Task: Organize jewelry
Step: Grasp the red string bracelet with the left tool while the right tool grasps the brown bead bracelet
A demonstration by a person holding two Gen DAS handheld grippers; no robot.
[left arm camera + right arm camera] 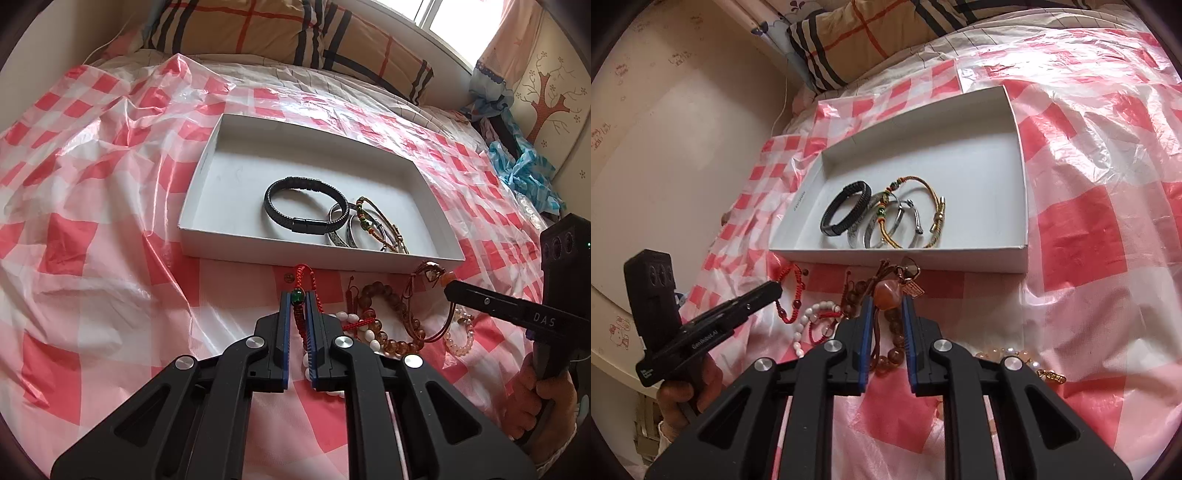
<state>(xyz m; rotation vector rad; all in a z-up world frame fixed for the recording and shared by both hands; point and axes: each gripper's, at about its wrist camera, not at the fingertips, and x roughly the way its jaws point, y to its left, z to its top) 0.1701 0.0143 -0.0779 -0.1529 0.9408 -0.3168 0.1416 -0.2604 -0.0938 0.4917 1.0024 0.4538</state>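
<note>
A white box [207, 162] [1023, 206] lies on the bed and holds a black leather bracelet [280, 186] [846, 210], silver bangles [345, 230] [871, 229] and a gold cord bracelet [934, 221]. My left gripper [297, 297] [772, 290] is shut on a red cord bracelet with a green bead [296, 295], just in front of the box. My right gripper [886, 293] [448, 286] is shut on a brown cord bracelet with an orange stone [884, 291]. Amber beads [388, 295], white beads [351, 317] and pink beads [458, 343] lie between the grippers.
The bed is covered by a crinkled red-and-white checked plastic sheet [92, 221]. Plaid pillows [258, 26] lie at the head. A wall [665, 147] runs beside the bed. Blue cloth [524, 170] lies at the bed's edge.
</note>
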